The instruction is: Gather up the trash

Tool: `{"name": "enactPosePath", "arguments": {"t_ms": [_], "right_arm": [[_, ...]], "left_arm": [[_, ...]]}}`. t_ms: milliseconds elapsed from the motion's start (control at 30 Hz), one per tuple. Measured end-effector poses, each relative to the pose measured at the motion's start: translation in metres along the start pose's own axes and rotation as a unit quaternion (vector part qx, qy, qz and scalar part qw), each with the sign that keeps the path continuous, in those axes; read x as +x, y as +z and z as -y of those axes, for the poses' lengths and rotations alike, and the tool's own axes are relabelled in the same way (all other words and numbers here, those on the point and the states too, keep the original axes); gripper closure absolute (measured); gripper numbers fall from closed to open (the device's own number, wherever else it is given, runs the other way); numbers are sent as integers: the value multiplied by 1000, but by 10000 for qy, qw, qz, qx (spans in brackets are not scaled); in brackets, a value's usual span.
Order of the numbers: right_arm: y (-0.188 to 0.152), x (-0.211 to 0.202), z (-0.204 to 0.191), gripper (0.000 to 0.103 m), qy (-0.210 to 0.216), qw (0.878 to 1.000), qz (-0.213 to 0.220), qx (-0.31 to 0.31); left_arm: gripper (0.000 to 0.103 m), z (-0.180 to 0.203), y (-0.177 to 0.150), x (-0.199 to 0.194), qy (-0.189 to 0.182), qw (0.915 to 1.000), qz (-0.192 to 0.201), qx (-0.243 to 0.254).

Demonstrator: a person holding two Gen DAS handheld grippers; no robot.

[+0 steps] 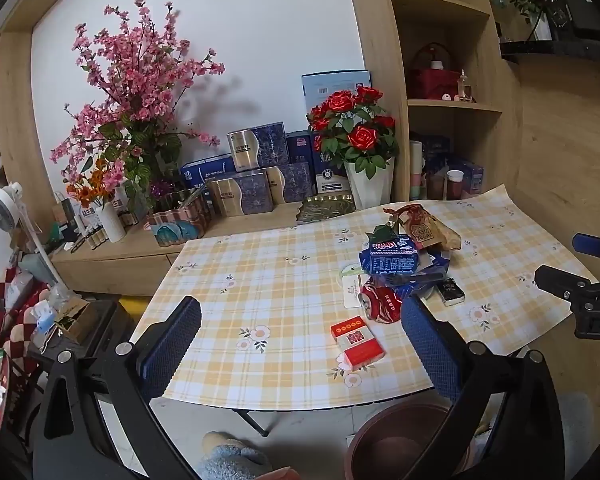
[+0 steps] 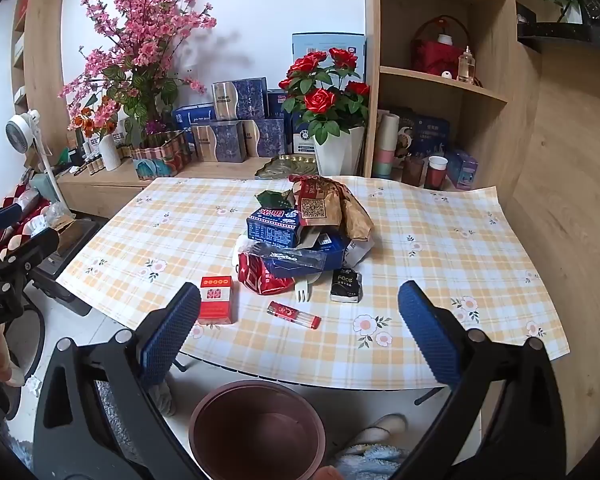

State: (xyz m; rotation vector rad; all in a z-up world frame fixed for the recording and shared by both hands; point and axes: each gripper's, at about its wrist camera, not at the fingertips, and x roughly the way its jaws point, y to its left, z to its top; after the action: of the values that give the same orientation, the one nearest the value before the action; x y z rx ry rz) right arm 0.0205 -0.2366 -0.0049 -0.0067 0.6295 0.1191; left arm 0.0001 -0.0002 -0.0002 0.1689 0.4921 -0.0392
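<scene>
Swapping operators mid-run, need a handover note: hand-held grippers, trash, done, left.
Left hand-held gripper: open, empty, hovering at the table's near edge.
Right hand-held gripper: open, empty, same.
Trash all on the checked tablecloth: central pile with blue carton, brown paper bag, crushed red can; loose in front are the red cigarette pack, red lighter, black tissue pack, white fork.
Brown bin on the floor below the near edge looks empty.
Done: nothing visibly. Left: everything.
</scene>
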Motion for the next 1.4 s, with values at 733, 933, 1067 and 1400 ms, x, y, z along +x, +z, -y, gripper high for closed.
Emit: {"name": "enactPosePath", "arguments": {"t_ms": [733, 933, 1067, 1400], "right_arm": [[3, -3, 5, 6, -119, 9999, -11, 110], [1, -3, 4, 6, -123, 9999, -10, 96], [1, -3, 4, 6, -120, 9999, -9, 103], [0, -2, 4, 6, -123, 9999, -1, 92]], "left_arm": [[5, 8, 4, 5, 27, 10000, -4, 31], [5, 7, 4, 3, 34, 10000, 16, 31], [5, 6, 4, 3, 30, 10000, 24, 28], [5, 4, 4, -4, 21, 10000, 71, 51]]}}
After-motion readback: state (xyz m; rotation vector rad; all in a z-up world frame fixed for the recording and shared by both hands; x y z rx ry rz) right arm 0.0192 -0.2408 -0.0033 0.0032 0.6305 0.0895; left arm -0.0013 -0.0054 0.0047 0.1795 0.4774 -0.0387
